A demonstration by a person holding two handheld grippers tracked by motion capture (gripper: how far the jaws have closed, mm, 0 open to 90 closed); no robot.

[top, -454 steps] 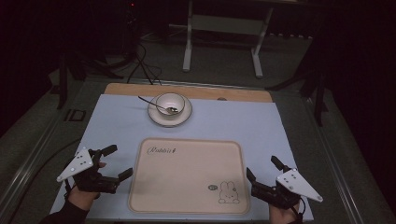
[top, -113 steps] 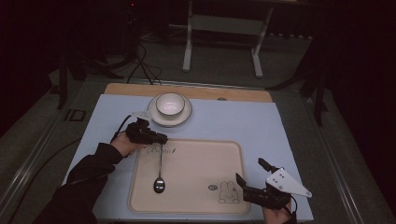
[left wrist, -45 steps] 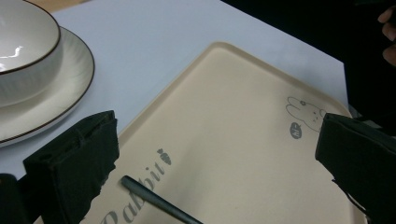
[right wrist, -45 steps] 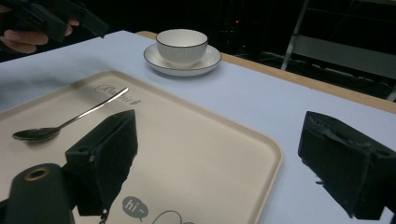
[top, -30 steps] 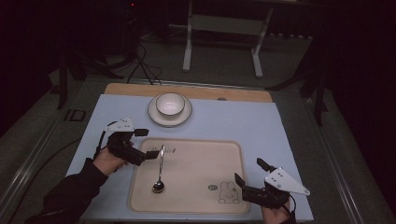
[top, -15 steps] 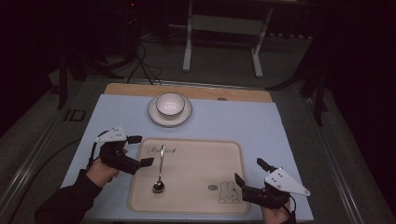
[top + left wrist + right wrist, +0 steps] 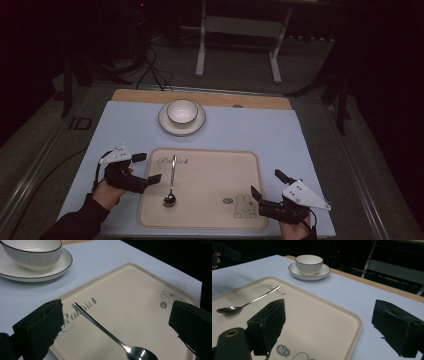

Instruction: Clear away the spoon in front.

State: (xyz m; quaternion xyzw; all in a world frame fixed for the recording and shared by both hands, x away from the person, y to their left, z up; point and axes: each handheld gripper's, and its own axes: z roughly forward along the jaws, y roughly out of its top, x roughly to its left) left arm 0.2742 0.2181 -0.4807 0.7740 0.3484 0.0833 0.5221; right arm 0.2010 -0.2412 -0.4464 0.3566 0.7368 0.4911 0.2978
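Slim steel spoon [image 7: 171,181] now flat on cream rabbit-print plastic tray [image 7: 200,225], bowl end toward person, handle tip by the "Rabbit" lettering. Left gripper [image 7: 148,167] pulled back off it since 3.8 s ago, jaws wide apart, empty, at tray's left edge. Right gripper [image 7: 266,189] unchanged at tray's near-right corner, jaws apart, empty. White ribbed bowl [image 7: 181,111] on black-rimmed saucer [image 7: 181,126] beyond tray, w/o spoon. Spoon transfer probably done; bowl likely next.
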